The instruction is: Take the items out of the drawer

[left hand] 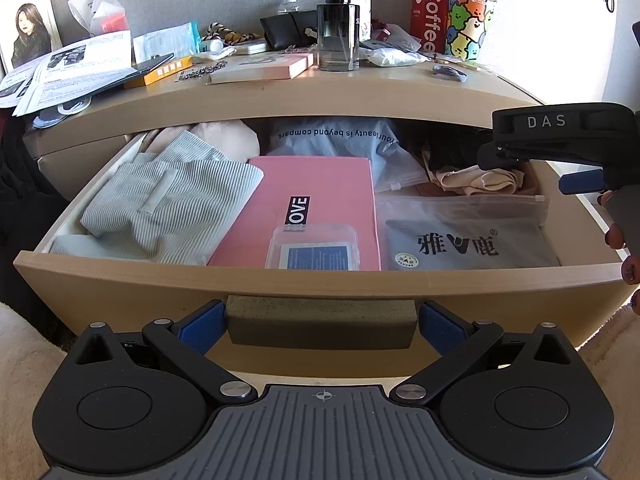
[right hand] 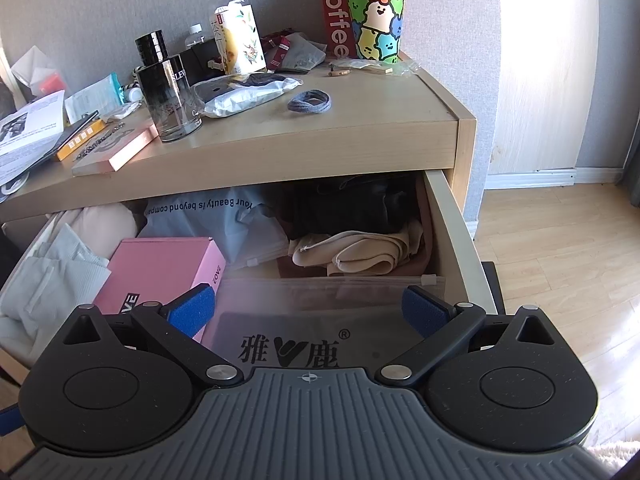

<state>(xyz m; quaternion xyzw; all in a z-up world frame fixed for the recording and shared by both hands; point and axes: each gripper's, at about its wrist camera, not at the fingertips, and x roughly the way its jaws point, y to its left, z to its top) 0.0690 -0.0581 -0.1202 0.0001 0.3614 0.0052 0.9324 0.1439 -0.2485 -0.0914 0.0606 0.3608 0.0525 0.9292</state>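
1. Drawer (left hand: 120, 284) stands pulled out under the nightstand top (left hand: 360, 88). It is full: striped cloth (left hand: 168, 208) at left, pink box (left hand: 316, 192) in the middle with a small clear case (left hand: 314, 248) on its near end, a zip bag (left hand: 472, 236) with a grey printed pouch inside at front right, beige garments (right hand: 360, 256) behind the bag, and a pale plastic bag (right hand: 208, 216) at the back.

2. Left gripper (left hand: 322, 322): jaws wide, one blue pad on either side of the drawer handle (left hand: 320, 324). The pads sit just beside the handle ends; whether they touch it I cannot tell.

3. Right gripper (right hand: 310, 308): jaws wide, nothing between them. It hangs over the front-right part of the drawer, above the zip bag. From the left wrist view it enters over the drawer's right side, with fingertips of a hand (left hand: 618, 236) on its grip.

4. Step in hand (judgement): the drawer is open and an item is being picked out. The zip bag is the likeliest target, since it lies straight below the right jaws. No item is in either gripper.

5. Next move calls for: lowering the right gripper onto the bag's edge or zip strip, then closing narrow. The film looks slick and lies flat, so a pinch on a raised edge should hold better than one on the flat face.

6. Risk: the bag's left edge lies against the pink box, so a lift could drag on it.
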